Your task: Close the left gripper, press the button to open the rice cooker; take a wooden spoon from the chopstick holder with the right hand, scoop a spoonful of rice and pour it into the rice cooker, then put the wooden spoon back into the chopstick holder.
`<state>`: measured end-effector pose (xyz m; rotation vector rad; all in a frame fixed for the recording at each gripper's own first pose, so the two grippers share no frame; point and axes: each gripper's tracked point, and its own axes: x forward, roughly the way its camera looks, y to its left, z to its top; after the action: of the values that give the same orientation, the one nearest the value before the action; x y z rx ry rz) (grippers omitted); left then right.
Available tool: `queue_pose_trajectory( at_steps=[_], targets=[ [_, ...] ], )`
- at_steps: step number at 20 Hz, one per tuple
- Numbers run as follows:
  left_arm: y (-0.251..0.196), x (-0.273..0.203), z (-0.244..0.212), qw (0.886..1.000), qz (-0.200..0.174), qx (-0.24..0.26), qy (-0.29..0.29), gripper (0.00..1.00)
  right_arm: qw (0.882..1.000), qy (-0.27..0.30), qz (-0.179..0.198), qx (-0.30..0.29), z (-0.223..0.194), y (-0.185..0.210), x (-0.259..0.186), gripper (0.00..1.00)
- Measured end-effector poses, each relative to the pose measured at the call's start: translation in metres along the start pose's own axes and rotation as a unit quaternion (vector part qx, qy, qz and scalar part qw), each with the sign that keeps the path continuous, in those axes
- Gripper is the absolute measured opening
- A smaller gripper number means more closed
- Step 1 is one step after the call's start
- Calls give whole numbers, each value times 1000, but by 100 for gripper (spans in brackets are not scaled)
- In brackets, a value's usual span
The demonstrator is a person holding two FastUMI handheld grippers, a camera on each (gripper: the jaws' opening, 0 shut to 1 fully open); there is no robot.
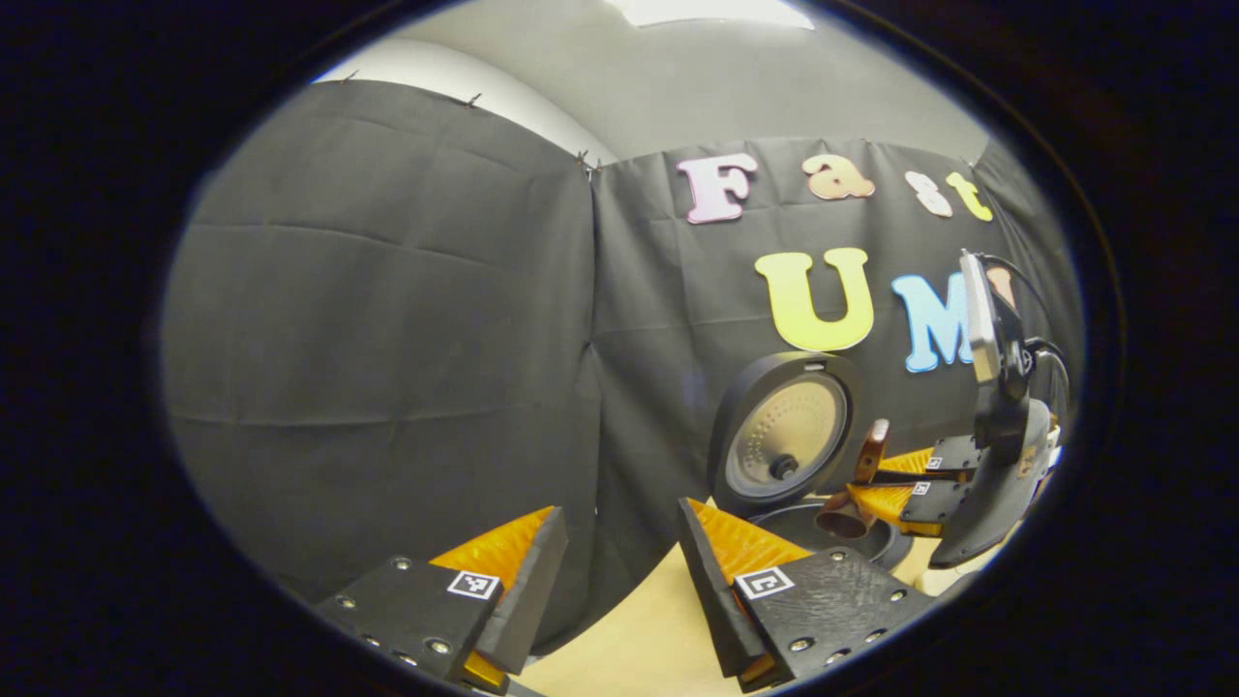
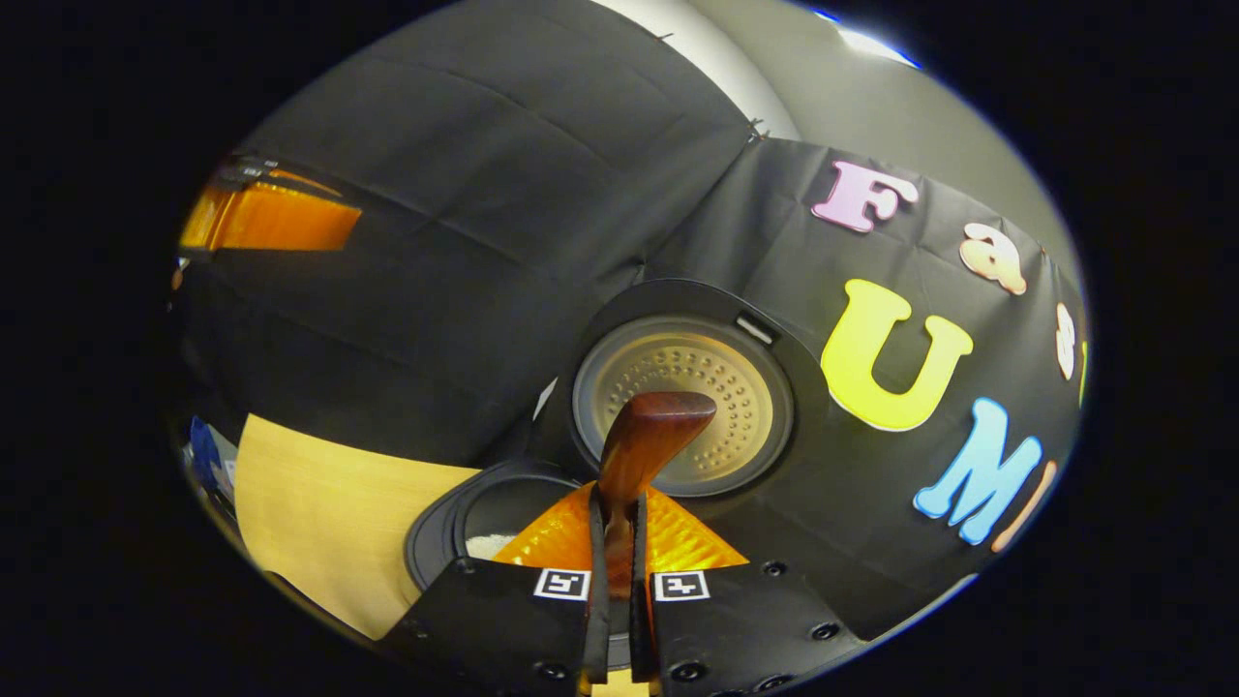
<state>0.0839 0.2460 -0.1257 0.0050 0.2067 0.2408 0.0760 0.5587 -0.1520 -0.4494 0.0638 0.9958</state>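
- Your right tongs [image 2: 619, 581] are clenched on the wooden spoon [image 2: 641, 447]: both fingers press flat against its handle, and the handle's broad end sticks up beyond them in the right gripper view.
- In the left gripper view you see the same spoon [image 1: 857, 489] from the side, its bowl hanging low over the open pot of the rice cooker [image 1: 784, 436], handle tilted upward toward the far tongs [image 1: 905, 484].
- Your left tongs [image 1: 615, 590] are released, fingers well apart, with nothing between them; they hover over the surface [image 1: 629, 639] in front of the cooker.
- The cooker's lid [image 2: 682, 402] stands fully raised against the booth wall, and something pale, likely rice, shows inside the pot [image 2: 489, 528]. So you appear to be at or just past the pour.
- Treat the spoon as light and rigid: it will not flex, but polished wood is smooth, so it can twist or slide between the pads if the grip eases.
- Your hold sits on the narrow part of the handle, below the flared end; that flare should help stop it slipping through. Keep the hold there for the trip back.
- I cannot tell whether any rice remains in the bowl.
- The pot's rim is hard and close beneath the bowl; lift clear before you swing away, to avoid knocking it.
- The open lid looks stable, yet keep the handle's top away from it.
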Motion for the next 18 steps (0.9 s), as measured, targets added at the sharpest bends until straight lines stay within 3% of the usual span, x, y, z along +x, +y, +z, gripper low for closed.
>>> queue_pose_trajectory(
  at_steps=[3, 8, 11, 18],
  targets=[
    [-9, 3, 4, 1000, -9, -2, -2, 73, 994, 11, 8, 111, -4, -12, -8, 10],
    [-30, 8, 8, 1000, -30, -2, -3, 73, 957, 14, -9, 291, -8, -54, -32, 10],
    [-47, 17, 10, 999, -47, -6, -3, 72, 942, 11, -41, 332, -18, -85, -51, 10],
    [-99, 35, 27, 995, -97, -11, -20, 72, 925, 15, -119, 361, -53, -148, -103, 10]
  ],
)
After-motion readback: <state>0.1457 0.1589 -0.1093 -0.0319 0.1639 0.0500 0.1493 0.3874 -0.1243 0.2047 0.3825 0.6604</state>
